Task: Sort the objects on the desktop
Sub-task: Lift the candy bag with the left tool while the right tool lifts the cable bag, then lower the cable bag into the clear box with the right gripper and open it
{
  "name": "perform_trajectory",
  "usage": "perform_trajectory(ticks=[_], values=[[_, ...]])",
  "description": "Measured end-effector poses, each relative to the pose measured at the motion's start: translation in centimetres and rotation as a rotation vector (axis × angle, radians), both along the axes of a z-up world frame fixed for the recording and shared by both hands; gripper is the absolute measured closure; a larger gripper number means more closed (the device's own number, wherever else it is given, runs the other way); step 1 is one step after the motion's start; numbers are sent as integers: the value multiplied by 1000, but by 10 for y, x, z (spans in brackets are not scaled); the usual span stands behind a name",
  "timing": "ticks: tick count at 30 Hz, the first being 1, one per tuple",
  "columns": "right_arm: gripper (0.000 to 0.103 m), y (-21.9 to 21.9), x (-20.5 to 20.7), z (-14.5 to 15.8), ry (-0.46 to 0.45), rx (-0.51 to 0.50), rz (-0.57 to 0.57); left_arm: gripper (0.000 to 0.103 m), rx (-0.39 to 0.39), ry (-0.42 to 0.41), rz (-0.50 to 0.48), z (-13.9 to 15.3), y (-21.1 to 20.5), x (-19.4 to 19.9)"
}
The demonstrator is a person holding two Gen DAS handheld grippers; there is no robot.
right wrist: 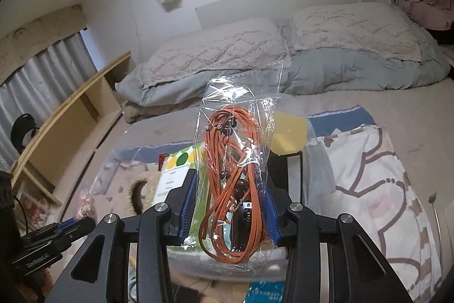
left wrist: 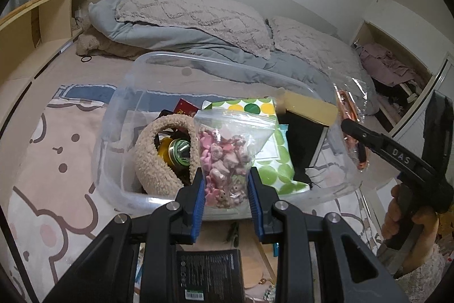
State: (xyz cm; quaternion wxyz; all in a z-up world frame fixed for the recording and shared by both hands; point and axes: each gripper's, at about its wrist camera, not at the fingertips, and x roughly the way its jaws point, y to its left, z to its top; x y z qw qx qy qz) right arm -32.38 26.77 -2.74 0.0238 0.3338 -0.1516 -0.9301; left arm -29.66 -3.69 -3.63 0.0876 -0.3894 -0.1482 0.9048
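Note:
A zip bag of pink charms (left wrist: 224,149) stands upright between the blue pads of my left gripper (left wrist: 226,173), which is shut on its lower half. It hangs over the near wall of a clear plastic bin (left wrist: 119,110) on the bed. My right gripper (right wrist: 231,179) is shut on a clear sleeve of orange cord with dark beads (right wrist: 229,149), held above the same bin (right wrist: 113,158). In the left wrist view that sleeve (left wrist: 350,115) hangs over the bin's right rim. In the right wrist view the left gripper (right wrist: 76,223) shows low on the left with the pink bag (right wrist: 86,206).
Inside the bin lie a fuzzy beige pouch (left wrist: 159,161), a green-dotted packet (left wrist: 272,161) and a black box with a yellow lid (left wrist: 303,144). A black carton (left wrist: 210,274) lies below my left gripper. A hand (left wrist: 403,220) holds the right tool. Pillows (right wrist: 221,53) and a wooden shelf (right wrist: 71,118) lie beyond.

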Motion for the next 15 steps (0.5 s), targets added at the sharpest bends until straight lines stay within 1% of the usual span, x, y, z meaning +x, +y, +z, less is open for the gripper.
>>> perform_trajectory(ticks=[9,13,15], values=[[60,-7,-38,-42,-77,39,16,75,23,-26,11,-15,-6,-21],[60,-10,-45,-57,-143,71,57,75,29,-36,8,-20,-5,-27],[57,-11,-46,-62,-179,89,65,75,31,-42,7,-22,-3,-28]])
